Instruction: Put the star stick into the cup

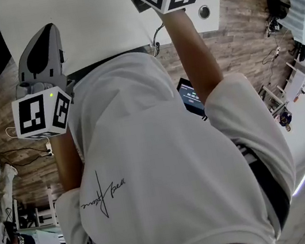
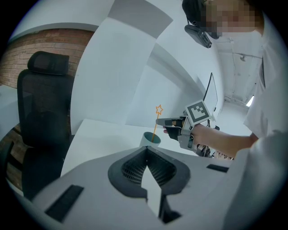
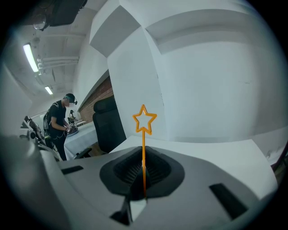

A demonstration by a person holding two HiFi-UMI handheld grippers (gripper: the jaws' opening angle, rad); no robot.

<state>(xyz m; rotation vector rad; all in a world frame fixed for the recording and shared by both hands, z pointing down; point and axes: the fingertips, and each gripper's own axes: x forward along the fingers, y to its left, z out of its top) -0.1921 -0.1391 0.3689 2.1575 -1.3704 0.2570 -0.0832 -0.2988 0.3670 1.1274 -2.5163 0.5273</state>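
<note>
In the left gripper view a white cup with a teal inside stands on the white table. The orange star stick stands upright with its lower end in the cup's mouth. My right gripper is shut on the stick from the right, just above the cup. In the right gripper view the star stick rises from between the shut jaws of the right gripper; the cup is hidden there. My left gripper is shut on nothing, held back from the cup.
A black office chair stands left of the table and also shows as the chair. A monitor stands behind the right gripper. A person works at a far table. The head view is mostly my white shirt.
</note>
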